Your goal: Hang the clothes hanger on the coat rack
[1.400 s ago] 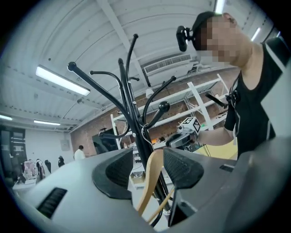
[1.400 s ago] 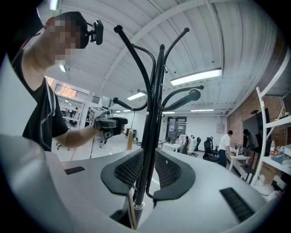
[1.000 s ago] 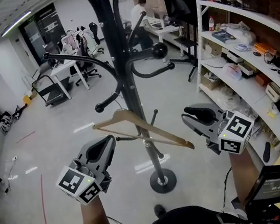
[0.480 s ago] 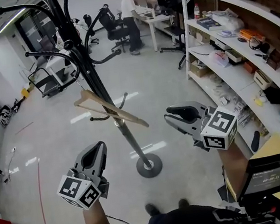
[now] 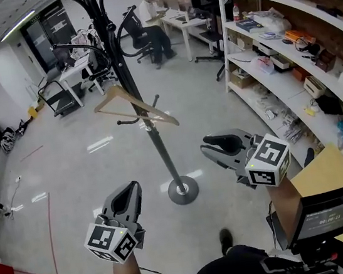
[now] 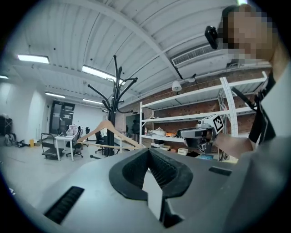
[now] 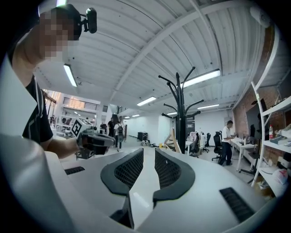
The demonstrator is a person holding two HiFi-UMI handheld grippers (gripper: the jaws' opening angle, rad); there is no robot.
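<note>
The black coat rack stands on the grey floor ahead of me, its round base between my two grippers. A wooden clothes hanger hangs from one of its lower arms, free of both grippers. My left gripper is low at the left, shut and empty, well short of the rack. My right gripper, to the right of the base, holds nothing, and its jaws show a narrow gap. In the left gripper view, the rack, hanger and right gripper lie beyond the left gripper. The right gripper faces the rack.
White shelving full of boxes and gear runs along the right wall. A person sits at a desk at the back, with office chairs and a cart nearby. A screen and a cardboard box are at my lower right.
Both grippers have drawn back from the coat rack, which now stands farther off. The hanger stays hanging on the rack.
</note>
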